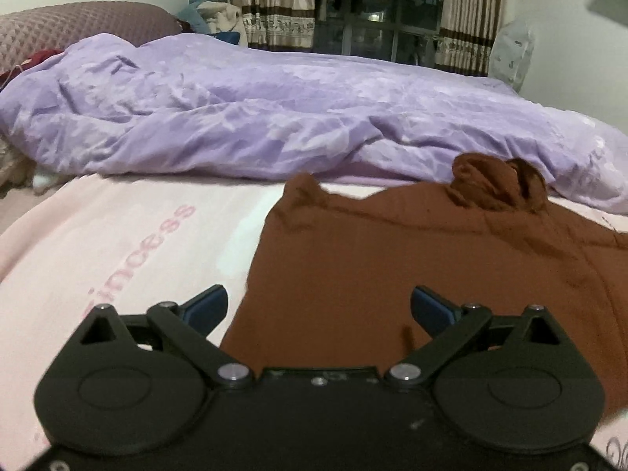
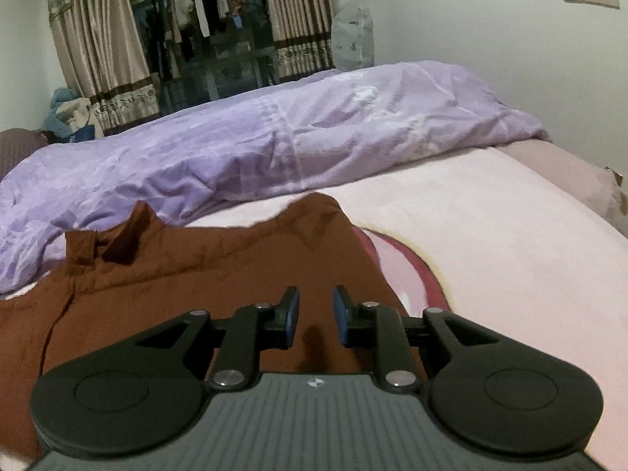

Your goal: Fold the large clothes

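Brown garment (image 1: 392, 274) lies spread on the pink sheet (image 1: 117, 243), just ahead of both sets of fingers. Left gripper (image 1: 318, 310) gapes wide, empty; right gripper (image 2: 316, 316) narrowly parted, probably holding nothing. Next: grab the near edges, fold toward the purple quilt (image 1: 274, 117).

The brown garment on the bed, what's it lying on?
The brown garment lies spread on a pale pink sheet with pink lettering. In the right view a dark red curved print disappears under its edge. Whatever else is beneath stays covered.
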